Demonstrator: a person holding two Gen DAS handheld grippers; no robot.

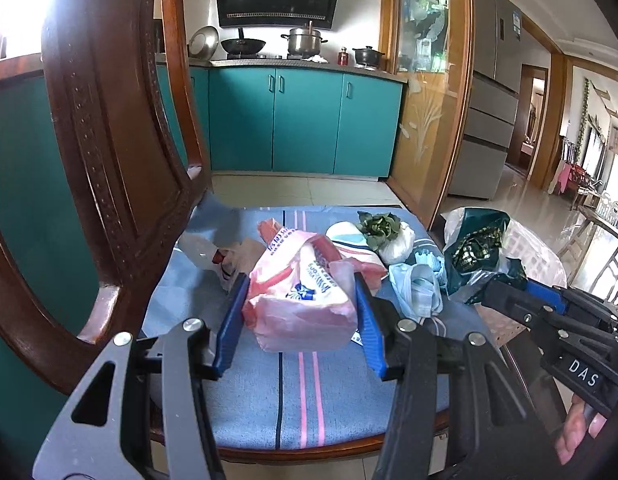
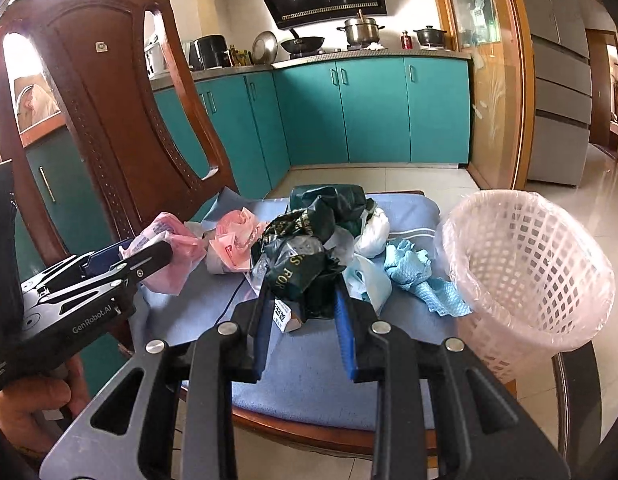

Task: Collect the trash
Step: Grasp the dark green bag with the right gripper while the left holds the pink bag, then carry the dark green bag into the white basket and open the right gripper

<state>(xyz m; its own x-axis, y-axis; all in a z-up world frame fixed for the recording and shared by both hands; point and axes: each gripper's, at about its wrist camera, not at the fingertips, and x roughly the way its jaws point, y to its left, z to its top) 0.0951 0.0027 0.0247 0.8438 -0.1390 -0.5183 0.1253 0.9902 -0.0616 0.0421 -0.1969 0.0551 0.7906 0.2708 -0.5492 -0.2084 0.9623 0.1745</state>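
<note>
Trash lies on a chair's blue striped cushion (image 1: pixel 301 400). My left gripper (image 1: pixel 300 282) is shut on a pink printed plastic bag (image 1: pixel 305 300), its blue pads pressing both sides. In the right wrist view, the left gripper (image 2: pixel 149 250) is at the left with the pink bag (image 2: pixel 169 252). My right gripper (image 2: pixel 303 284) is shut on a crumpled dark green bag (image 2: pixel 301 256), held just above the cushion. From the left wrist view, the right gripper (image 1: pixel 493 290) and the green bag (image 1: pixel 473 252) show at the right. A white lattice basket (image 2: pixel 525 272) with a clear liner stands to the right.
A light blue bag (image 1: pixel 417 284), a white bag topped with green leaves (image 1: pixel 389 236), a clear bottle (image 1: pixel 201 252) and a blue cloth (image 2: pixel 421 276) also lie on the cushion. The carved wooden chair back (image 1: pixel 109 120) rises on the left. Teal kitchen cabinets (image 1: pixel 301 120) stand behind.
</note>
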